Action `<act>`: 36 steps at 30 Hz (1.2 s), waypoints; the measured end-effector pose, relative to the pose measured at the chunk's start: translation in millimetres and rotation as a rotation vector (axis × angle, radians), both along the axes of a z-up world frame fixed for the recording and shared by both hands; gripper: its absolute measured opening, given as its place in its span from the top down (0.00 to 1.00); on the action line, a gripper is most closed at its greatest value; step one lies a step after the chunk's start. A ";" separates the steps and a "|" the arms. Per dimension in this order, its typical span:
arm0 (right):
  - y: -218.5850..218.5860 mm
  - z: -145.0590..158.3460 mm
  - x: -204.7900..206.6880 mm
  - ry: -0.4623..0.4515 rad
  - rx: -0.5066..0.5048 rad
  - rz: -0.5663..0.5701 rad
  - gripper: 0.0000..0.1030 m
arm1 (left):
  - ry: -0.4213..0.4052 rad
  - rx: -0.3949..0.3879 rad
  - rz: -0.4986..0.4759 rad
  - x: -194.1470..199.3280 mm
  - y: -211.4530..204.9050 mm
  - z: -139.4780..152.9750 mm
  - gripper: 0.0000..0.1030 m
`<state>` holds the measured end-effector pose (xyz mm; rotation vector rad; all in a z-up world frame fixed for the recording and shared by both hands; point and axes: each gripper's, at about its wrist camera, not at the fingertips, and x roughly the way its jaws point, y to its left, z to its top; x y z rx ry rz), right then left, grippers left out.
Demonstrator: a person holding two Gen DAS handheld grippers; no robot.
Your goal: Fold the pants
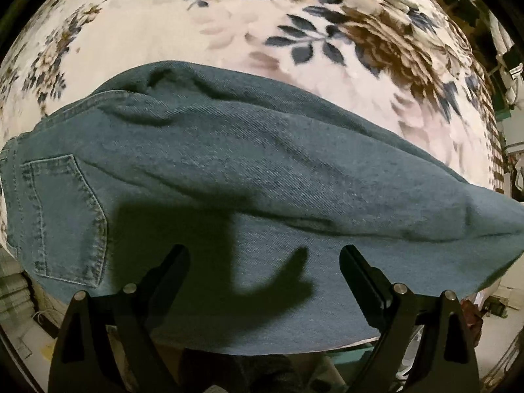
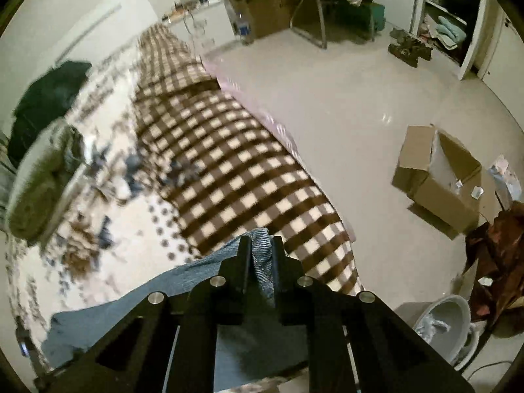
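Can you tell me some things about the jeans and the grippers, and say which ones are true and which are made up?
1. The right gripper pinches a bit of the jeans. True.
2. The left gripper is shut tight on the jeans. False: it is open above them.
3. The jeans lie on a flowery blanket. True.
4. The jeans are red. False: they are blue denim.
5. A back pocket shows. True.

Black tool (image 2: 261, 252), silver screws (image 2: 217, 281)
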<state>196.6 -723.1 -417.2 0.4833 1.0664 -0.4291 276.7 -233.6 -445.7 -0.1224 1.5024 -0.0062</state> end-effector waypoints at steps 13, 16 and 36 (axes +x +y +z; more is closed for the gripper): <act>-37.1 -75.1 -18.1 0.157 0.259 -0.141 0.62 | 0.024 -0.003 0.040 -39.9 13.3 -9.4 0.09; -38.8 -85.2 -58.2 0.175 0.402 -0.245 0.62 | 0.065 -0.009 0.062 -64.4 27.8 -14.0 0.09; 28.0 -89.3 -86.6 0.184 0.397 -0.357 0.95 | 0.124 0.001 0.111 -101.7 56.1 -30.2 0.09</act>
